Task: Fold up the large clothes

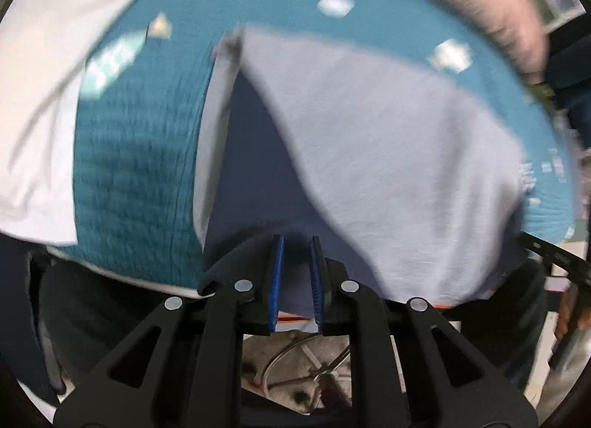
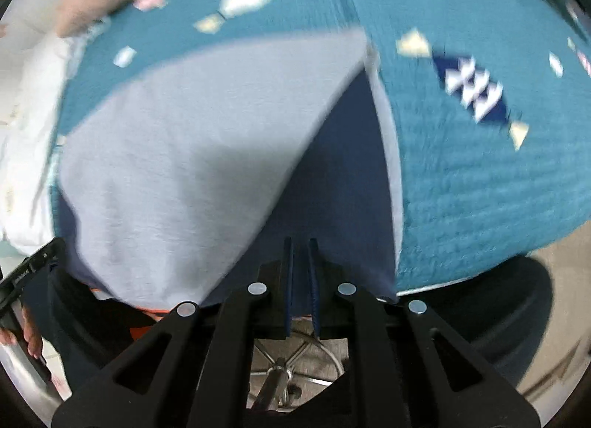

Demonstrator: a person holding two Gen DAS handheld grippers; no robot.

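Between both tongs (image 1: 297, 243) (image 2: 301, 243), pale blue garment (image 1: 369, 154) over teal quilt (image 1: 136, 177).

I see 1 large pale grey-blue garment (image 1: 388, 177) on the teal quilt. Its flap lies folded over, baring darker blue inside towards 6 o'clock.

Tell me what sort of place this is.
Probably a home bedroom: a light blue garment lies on a teal quilted bedspread with printed shapes, white bedding beside it, and a chair base on the floor below.
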